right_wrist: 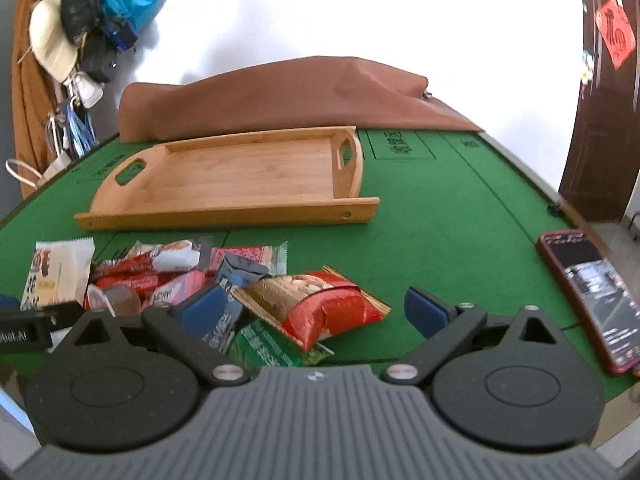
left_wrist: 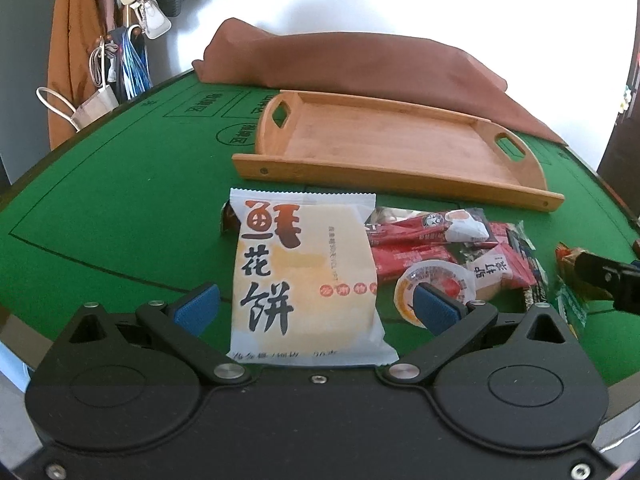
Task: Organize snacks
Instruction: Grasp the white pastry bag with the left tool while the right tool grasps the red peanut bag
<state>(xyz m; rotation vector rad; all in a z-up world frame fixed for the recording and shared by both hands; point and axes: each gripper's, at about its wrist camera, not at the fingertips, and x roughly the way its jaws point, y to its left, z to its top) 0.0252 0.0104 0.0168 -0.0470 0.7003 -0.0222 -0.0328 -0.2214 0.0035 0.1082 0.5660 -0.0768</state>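
Note:
A white and yellow flower-cake packet [left_wrist: 306, 276] lies on the green table between the open fingers of my left gripper [left_wrist: 316, 308]; the blue pads stand apart from it on both sides. To its right is a pile of red snack packets [left_wrist: 416, 248] and a jelly cup [left_wrist: 432, 288]. Beyond them an empty bamboo tray [left_wrist: 384, 148] sits flat. In the right wrist view my right gripper [right_wrist: 316, 308] is open over a red crinkled snack bag [right_wrist: 328, 308] and a green packet [right_wrist: 268, 344]. The tray [right_wrist: 240, 180] lies behind the pile.
A brown cloth [left_wrist: 360, 64] is heaped at the table's far edge behind the tray. A phone in a red case [right_wrist: 588, 296] lies on the felt to the right. Bags and hats [right_wrist: 64, 40] hang at the back left; a dark door [right_wrist: 600, 100] stands right.

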